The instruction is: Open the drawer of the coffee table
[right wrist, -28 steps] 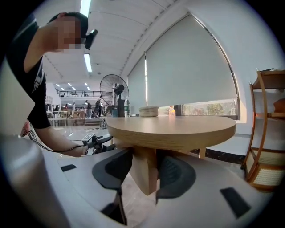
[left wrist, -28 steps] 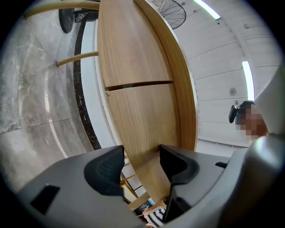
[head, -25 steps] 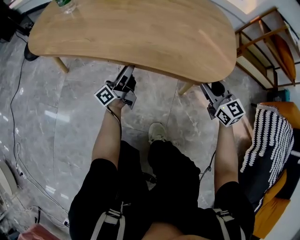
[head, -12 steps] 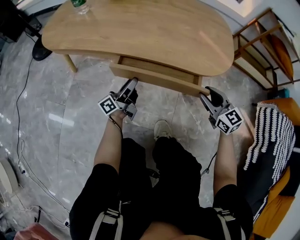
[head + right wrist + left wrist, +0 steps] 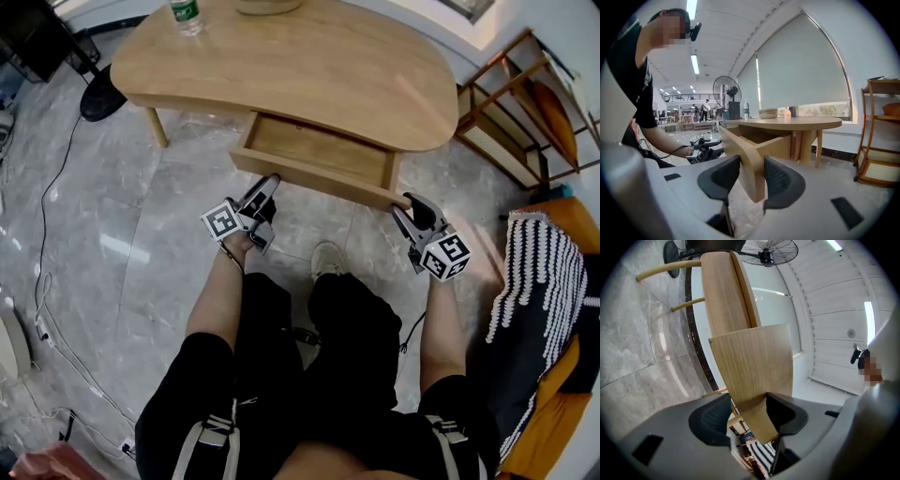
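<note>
The left gripper [image 5: 270, 180] and right gripper [image 5: 405, 201] each clamp the drawer front [image 5: 319, 176] between their jaws, the left just loosening, to pull it out straight.

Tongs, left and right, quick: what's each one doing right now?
Left tongs: closed on the drawer front, grip just eased slightly.
Right tongs: closed on the drawer front too.

Head view steeply down, 2 gripper views close on drawer front [image 5: 319, 178]
</note>
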`<action>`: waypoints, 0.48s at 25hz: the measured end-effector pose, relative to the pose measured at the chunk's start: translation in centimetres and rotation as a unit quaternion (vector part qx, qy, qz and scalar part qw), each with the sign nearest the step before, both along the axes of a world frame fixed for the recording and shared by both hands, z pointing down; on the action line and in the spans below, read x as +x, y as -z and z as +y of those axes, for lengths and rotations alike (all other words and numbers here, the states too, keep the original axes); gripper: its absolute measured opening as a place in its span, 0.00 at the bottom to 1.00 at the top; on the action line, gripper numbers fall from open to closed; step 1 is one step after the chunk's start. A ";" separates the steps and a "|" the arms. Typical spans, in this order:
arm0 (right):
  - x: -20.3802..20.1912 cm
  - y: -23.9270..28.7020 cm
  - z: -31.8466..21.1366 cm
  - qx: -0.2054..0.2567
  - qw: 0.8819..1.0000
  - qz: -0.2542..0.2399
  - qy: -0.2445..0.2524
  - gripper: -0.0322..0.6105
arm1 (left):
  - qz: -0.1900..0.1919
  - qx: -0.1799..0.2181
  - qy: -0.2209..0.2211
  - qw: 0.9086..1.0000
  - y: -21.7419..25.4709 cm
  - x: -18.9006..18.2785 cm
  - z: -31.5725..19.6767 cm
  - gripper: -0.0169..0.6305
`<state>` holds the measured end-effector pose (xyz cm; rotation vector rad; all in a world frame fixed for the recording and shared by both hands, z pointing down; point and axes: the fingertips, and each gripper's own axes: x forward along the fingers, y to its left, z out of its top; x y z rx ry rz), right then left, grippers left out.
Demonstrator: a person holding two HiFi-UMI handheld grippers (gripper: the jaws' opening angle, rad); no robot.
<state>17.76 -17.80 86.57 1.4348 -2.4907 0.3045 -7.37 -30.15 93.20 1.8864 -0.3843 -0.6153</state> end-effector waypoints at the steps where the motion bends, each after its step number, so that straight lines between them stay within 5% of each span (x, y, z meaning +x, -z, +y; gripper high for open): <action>1: -0.1 0.0 0.1 0.000 1.000 -0.001 0.000 0.33 | -0.003 0.000 0.001 1.000 0.2 0.0 0.1 0.39; 4: -0.3 -0.2 0.4 0.000 1.000 0.014 0.003 0.33 | -0.031 0.012 0.007 0.999 -0.1 -0.3 0.3 0.40; 7: -0.4 -0.9 0.6 0.002 1.000 0.026 -0.003 0.33 | -0.101 0.015 0.026 0.994 -1.6 -1.3 0.1 0.40; 12: -0.4 -0.9 0.8 0.008 0.999 0.024 -0.039 0.36 | -0.143 0.040 0.024 0.989 -1.0 -1.2 0.5 0.39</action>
